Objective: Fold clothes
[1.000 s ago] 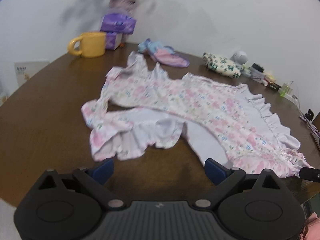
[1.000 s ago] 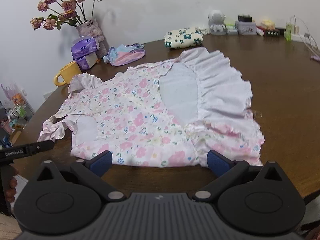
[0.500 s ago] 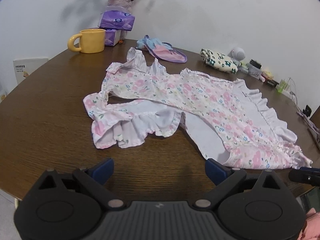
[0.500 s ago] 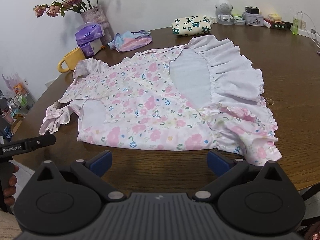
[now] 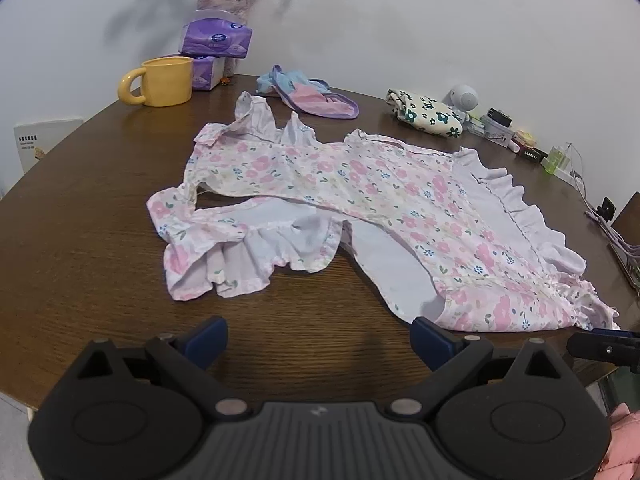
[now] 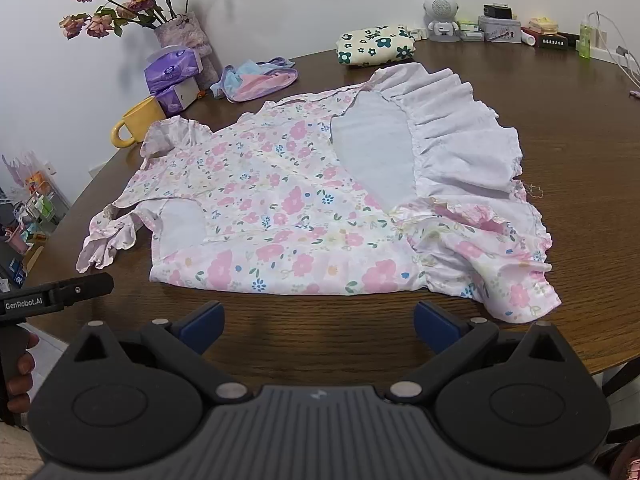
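Left tongs (image 5: 318,338): fingers wide apart, empty, poised over bare wood short of the garment's near edge.
Right tongs (image 6: 318,322): likewise spread, holding nothing, just short of the hem side.
Floral dress (image 6: 304,208): lies in the middle of the round wooden worktop (image 6: 560,128), mostly flat. One side flap turned over so the pale lining shows; near sleeve (image 5: 224,256) bunched, ruffled hem (image 6: 492,256) rumpled.
Progress, by my estimate: early. Perhaps one lengthwise fold laid in; sleeves, the other side and the crosswise folds remain.
Surroundings, far rim: yellow mug (image 5: 162,82), purple tissue packs (image 5: 216,38), vase of roses (image 6: 182,36), small pink-and-blue garment (image 6: 256,78), folded flower-print cloth (image 6: 374,46), white figurine (image 6: 440,16), assorted small items.
Obstructions: none near the dress; all clutter stands well apart.
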`<action>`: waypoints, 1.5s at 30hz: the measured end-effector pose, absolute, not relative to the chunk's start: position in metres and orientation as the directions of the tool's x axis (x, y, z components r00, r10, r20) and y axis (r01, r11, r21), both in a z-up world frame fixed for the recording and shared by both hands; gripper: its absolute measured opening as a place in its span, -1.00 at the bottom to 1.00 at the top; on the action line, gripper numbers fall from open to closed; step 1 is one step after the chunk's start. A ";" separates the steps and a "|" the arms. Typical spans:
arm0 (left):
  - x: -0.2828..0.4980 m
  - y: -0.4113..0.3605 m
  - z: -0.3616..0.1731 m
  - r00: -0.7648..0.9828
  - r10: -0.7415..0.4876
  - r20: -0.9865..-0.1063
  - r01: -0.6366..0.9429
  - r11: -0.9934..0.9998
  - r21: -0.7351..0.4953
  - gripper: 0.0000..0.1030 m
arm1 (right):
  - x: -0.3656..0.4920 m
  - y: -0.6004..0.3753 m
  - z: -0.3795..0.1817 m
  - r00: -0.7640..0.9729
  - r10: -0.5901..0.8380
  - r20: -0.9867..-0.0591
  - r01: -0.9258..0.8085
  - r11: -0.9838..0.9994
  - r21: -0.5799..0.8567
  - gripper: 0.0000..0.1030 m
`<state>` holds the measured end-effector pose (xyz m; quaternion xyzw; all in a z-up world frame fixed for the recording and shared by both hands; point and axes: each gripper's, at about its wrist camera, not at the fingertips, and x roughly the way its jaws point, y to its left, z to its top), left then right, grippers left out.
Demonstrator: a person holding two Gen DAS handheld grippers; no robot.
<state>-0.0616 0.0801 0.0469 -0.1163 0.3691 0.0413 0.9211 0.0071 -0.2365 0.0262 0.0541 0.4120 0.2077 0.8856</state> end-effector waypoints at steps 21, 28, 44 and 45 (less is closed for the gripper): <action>-0.055 0.082 0.040 0.709 -0.016 -0.705 -0.173 0.965 -0.196 0.90 | 0.015 -0.232 0.021 0.550 0.411 -0.727 -0.334 0.906 0.259 0.99; -0.053 0.081 0.038 0.705 -0.015 -0.709 -0.176 0.965 -0.195 0.90 | 0.017 -0.232 0.020 0.551 0.404 -0.730 -0.334 0.909 0.251 0.99; -0.047 0.070 0.040 0.721 -0.031 -0.692 -0.122 0.978 -0.171 0.90 | 0.018 -0.232 0.024 0.578 0.412 -0.704 -0.365 0.903 0.228 0.99; -0.046 0.068 0.040 0.724 -0.036 -0.689 -0.112 0.979 -0.168 0.90 | 0.017 -0.232 0.026 0.586 0.414 -0.696 -0.373 0.901 0.223 0.99</action>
